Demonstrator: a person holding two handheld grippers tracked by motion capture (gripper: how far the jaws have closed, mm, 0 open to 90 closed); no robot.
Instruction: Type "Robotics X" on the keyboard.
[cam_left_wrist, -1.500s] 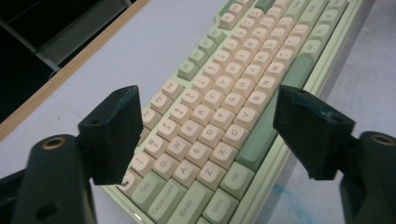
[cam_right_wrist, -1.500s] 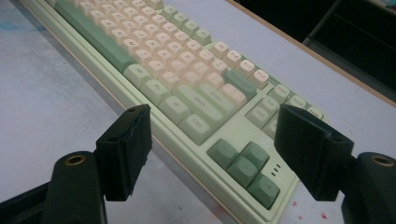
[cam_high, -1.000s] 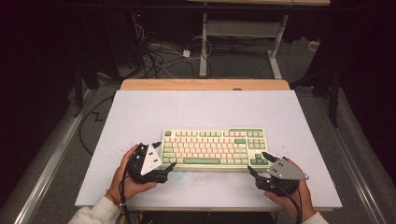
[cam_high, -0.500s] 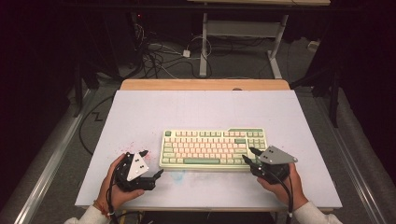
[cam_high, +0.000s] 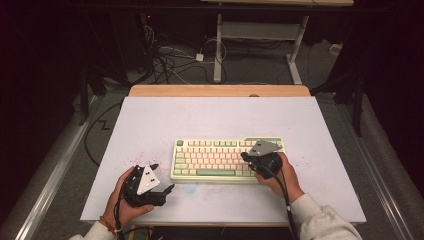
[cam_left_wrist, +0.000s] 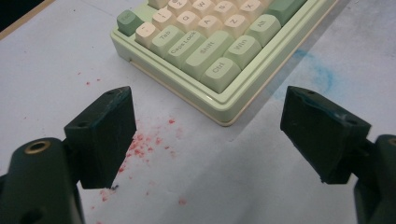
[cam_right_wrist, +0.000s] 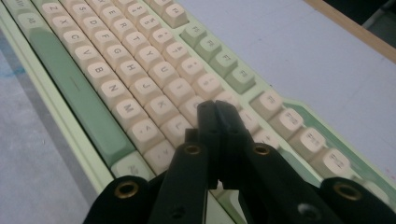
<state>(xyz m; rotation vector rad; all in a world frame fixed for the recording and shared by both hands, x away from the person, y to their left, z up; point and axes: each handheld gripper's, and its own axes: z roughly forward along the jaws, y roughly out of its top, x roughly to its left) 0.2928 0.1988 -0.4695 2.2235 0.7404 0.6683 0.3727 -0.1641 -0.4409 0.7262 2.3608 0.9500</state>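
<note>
A pale green keyboard (cam_high: 220, 159) with cream keys lies on the white table (cam_high: 215, 120), right of centre. My left gripper (cam_high: 164, 176) is open near the table's front edge, just off the keyboard's front-left corner and apart from it. In the left gripper view, the keyboard's Ctrl corner (cam_left_wrist: 219, 74) lies ahead between the spread jaws of the left gripper (cam_left_wrist: 210, 135), which hold nothing. My right gripper (cam_high: 245, 156) is shut and hovers over the right part of the keyboard. In the right gripper view, the closed tip of the right gripper (cam_right_wrist: 215, 109) sits just above the cream letter keys (cam_right_wrist: 140, 70); contact cannot be told.
Red specks (cam_left_wrist: 140, 144) and a blue smudge (cam_left_wrist: 320, 74) mark the table near the keyboard's left corner. A wooden strip (cam_high: 220, 90) edges the far side. Cables (cam_high: 170, 62) and a desk frame (cam_high: 218, 45) are on the floor beyond.
My left gripper has drawn back from the keyboard's left end toward the front edge. My right gripper has moved up and left from the keyboard's right end onto its keys.
</note>
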